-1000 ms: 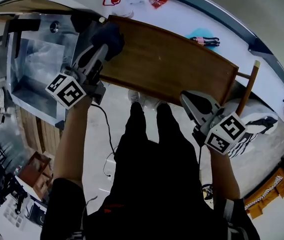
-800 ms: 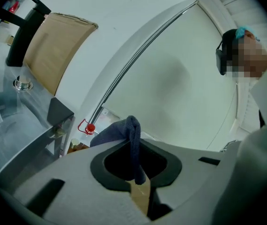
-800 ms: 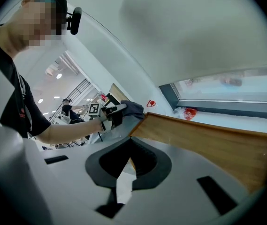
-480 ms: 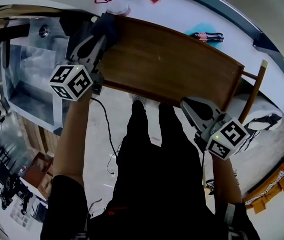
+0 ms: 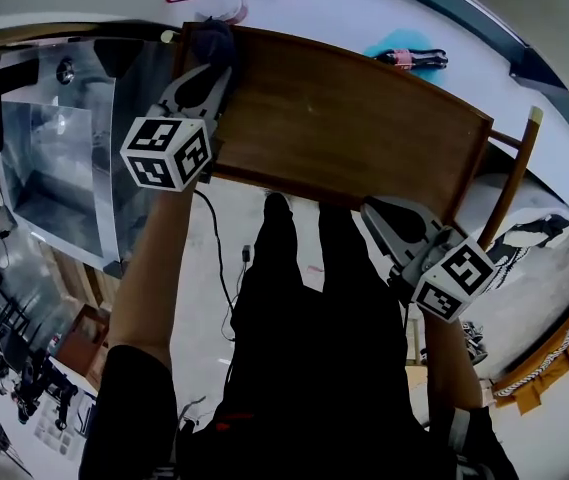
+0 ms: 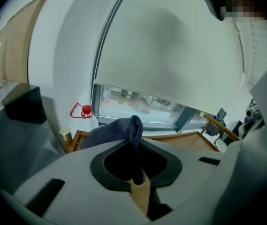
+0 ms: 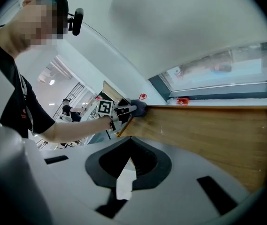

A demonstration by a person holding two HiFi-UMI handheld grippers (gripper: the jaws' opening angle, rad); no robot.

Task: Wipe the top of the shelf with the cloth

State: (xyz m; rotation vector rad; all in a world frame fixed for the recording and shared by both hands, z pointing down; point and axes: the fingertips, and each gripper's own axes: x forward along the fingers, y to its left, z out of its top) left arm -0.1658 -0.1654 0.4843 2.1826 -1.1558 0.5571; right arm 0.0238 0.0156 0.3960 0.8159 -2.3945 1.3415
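- My left tongs [image 5: 207,71] were pinching a dark blue-grey cloth [image 5: 214,40]; in the left gripper view a fold of it stood upright between the tips and bunched up beyond them.
- The cloth sat at the far left corner of the brown wooden shelf top [image 5: 344,118], resting on the wood there, with the left tongs reaching over the shelf's left end.
- From the right gripper view I could see that same cloth [image 7: 140,108] as a dark lump at the far end of the shelf top [image 7: 208,130].
- My right tongs [image 5: 389,218] were held at the near edge of the shelf, toward its right end. Their tips were pressed almost together, leaving only a thin pale slit, and they carried nothing.
- The rest of the shelf top between the two tongs was bare wood.
- A clear plastic bottle with a red cap and red handle [image 6: 84,114] stood just beyond the cloth's corner, by the window.
- A shiny metal sink unit [image 5: 54,148] lay to the left of the shelf.
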